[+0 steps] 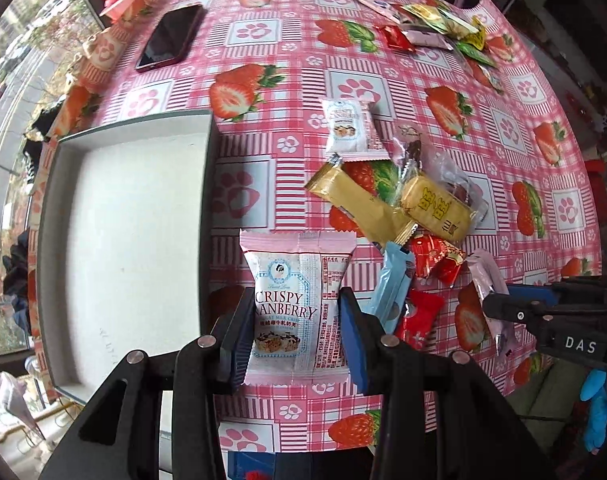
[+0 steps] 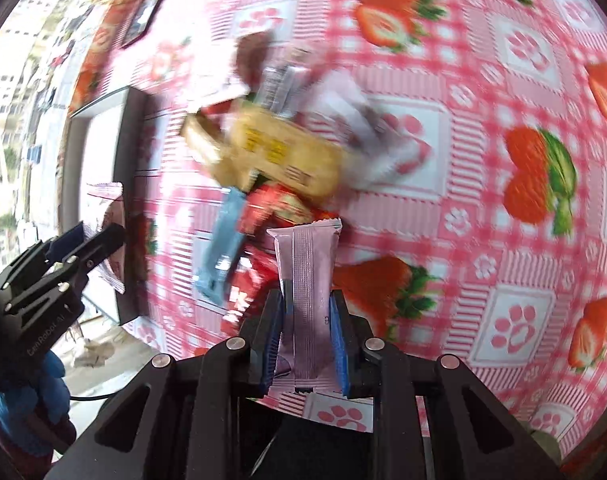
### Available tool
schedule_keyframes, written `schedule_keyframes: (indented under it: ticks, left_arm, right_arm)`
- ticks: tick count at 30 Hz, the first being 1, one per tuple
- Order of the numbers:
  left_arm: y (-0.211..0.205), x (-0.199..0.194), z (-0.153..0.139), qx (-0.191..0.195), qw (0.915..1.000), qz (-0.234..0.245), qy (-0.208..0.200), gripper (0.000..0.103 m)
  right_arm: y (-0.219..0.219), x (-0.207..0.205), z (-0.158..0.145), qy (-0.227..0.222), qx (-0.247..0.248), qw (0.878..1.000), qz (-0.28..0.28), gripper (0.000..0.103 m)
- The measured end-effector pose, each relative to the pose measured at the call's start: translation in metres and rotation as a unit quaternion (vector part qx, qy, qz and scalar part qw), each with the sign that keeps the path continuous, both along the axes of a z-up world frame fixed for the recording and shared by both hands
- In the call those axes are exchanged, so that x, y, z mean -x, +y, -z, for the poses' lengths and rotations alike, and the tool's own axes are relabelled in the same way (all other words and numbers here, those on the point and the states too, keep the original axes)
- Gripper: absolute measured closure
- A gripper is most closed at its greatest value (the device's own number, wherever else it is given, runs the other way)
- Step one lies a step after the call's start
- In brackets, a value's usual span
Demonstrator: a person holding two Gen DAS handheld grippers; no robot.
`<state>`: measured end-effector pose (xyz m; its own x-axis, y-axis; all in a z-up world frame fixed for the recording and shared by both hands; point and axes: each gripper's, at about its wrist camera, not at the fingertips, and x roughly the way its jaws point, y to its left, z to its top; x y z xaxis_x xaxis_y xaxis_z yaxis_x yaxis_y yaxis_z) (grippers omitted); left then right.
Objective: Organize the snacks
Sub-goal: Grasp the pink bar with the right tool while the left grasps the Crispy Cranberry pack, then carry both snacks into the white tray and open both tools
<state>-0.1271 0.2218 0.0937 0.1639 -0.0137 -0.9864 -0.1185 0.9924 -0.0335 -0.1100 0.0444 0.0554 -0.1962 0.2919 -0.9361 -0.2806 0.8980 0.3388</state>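
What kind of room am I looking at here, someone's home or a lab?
Probably a home, high up: a strawberry-print tablecloth strewn with wrapped snacks, a phone lying on it, and a window overlooking a street.

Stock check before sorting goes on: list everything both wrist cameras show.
tablecloth: one, pink check with strawberries and paw prints, covers the table.
box: one, grey rim, white inside, left of the snacks.
phone: one, dark, far left on the cloth.
cranberry packet: one, white and pink, clamped in the left gripper.
pink sachet: one, pale pink, clamped in the right gripper.
second cranberry packet: one, white, beyond the pile.
yellow packet: one, on the middle pile.
gold bar: one, beside it.
light blue sachet: one, by the pile.
far snack heap: several, mixed colours, far right.
gloved hand: blue, right edge.
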Motion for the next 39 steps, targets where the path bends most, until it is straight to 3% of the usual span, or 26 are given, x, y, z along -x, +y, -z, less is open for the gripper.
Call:
schedule_keyframes:
  ticks: [8, 14, 22, 33, 36, 39]
  left_arm:
    - [0.063, 0.043, -0.016, -0.022, 0.9952, -0.095, -0.004, 0.060]
    - [0.114, 0.069, -0.011, -0.031, 0.9913, -0.128, 0.001, 0.060]
    - [0.175, 0.086, 0.004, -0.021, 0.9924, -0.118, 0.024, 0.060]
    - [0.198, 0.077, 0.030, 0.004, 0.9978, -0.054, 0.040, 0.058]
    - [0.201, 0.074, 0.031, 0.008, 0.9980, -0.049, 0.038, 0.041]
    - [0.208, 0.070, 0.030, 0.007, 0.9980, -0.052, 0.035, 0.034]
  right_arm:
    - [0.095, 0.016, -0.038, -0.017, -0.046, 0.993, -0.106, 0.078]
    - [0.166, 0.039, -0.043, -0.026, -0.065, 0.984, -0.163, 0.078]
    - [0.241, 0.056, -0.027, -0.015, -0.048, 0.983, -0.178, 0.078]
    - [0.260, 0.050, -0.017, -0.010, -0.005, 0.988, -0.153, 0.078]
    - [0.265, 0.052, -0.013, -0.013, 0.008, 0.989, -0.150, 0.078]
    - [0.268, 0.050, -0.012, -0.015, 0.017, 0.990, -0.140, 0.077]
